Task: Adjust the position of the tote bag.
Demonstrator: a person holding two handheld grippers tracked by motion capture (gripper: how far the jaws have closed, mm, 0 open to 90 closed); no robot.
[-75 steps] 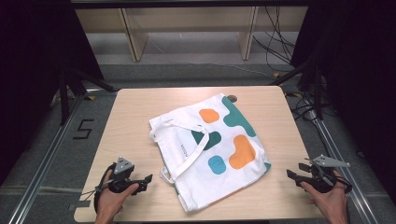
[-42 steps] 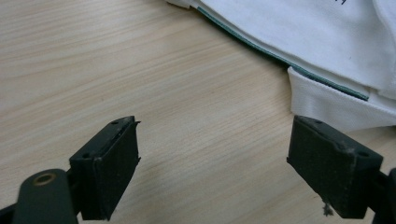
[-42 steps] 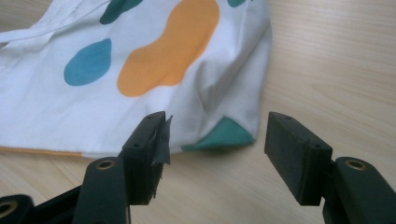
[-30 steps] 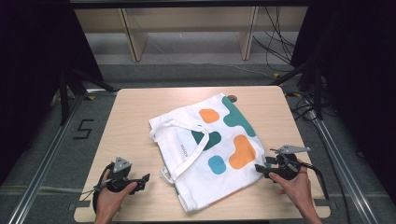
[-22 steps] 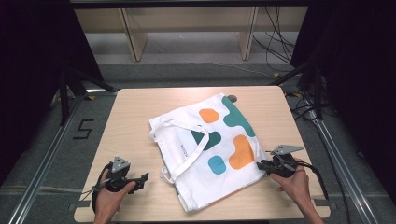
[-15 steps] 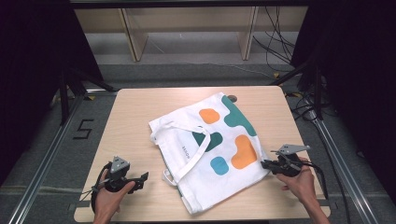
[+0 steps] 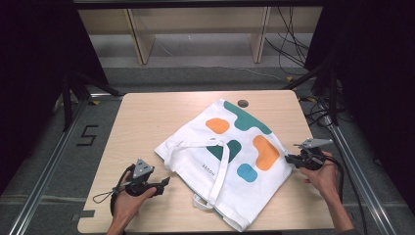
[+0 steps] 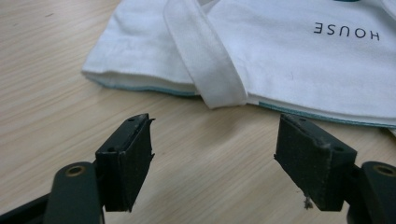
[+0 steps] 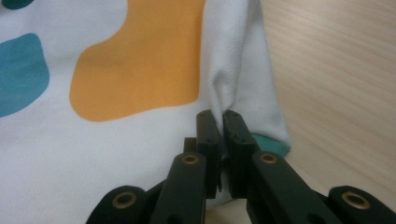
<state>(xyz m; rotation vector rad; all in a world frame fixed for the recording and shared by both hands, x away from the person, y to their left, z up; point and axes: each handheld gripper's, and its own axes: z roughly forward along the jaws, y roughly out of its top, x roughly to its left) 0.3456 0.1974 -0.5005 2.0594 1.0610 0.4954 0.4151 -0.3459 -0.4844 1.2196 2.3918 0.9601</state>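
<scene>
My right gripper [image 9: 219, 122], clamped on the bag [image 7: 230, 161], has dragged it rightward; my left gripper [image 8: 215, 154] stays wide.

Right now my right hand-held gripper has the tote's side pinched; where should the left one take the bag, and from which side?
Probably the near-left corner of the tote bag, beside the strap. The edge there lies flat, with stacked layers facing the open left hand-held gripper, so come in low along the table from the person's side, one jaw sliding under. That corner sits across from the right hand-held gripper.
</scene>
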